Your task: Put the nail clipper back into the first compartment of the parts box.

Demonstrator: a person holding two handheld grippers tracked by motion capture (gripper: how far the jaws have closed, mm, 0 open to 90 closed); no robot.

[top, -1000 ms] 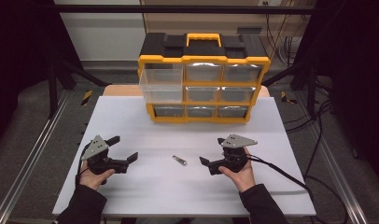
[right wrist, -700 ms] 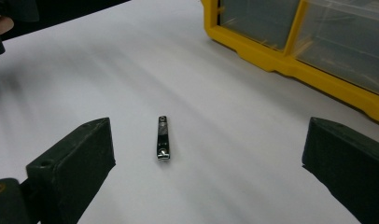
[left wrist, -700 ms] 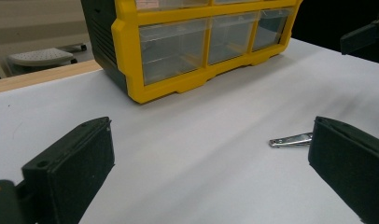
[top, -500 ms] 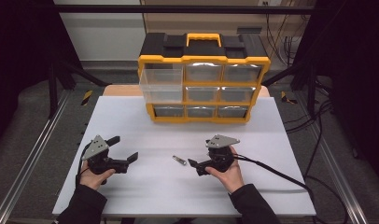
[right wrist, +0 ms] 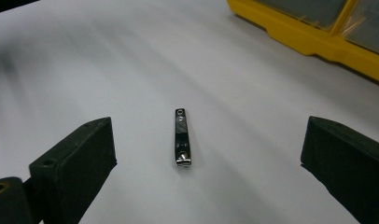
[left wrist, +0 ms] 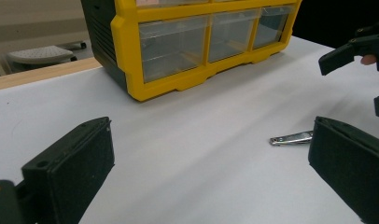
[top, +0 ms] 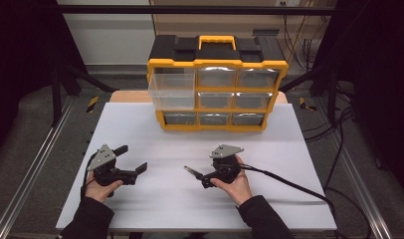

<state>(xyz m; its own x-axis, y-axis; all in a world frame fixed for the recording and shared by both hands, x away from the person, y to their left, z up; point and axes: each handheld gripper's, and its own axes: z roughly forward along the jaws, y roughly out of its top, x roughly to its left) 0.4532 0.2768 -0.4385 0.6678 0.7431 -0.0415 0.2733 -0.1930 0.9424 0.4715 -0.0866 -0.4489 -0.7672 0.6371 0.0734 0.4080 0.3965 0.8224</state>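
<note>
Flat on the matte white table [right wrist: 131, 70], a slim, shiny metal nail clipper [right wrist: 181, 137] lies between the right gripper [right wrist: 208, 161]'s wide-open, empty jaws.

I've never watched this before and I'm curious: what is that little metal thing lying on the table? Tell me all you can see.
It looks like a nail clipper: slim, shiny metal with a dark top face and a small hole at one end. It lies flat on the white table, between the open jaws of the right gripper, touched by nothing else.
</note>
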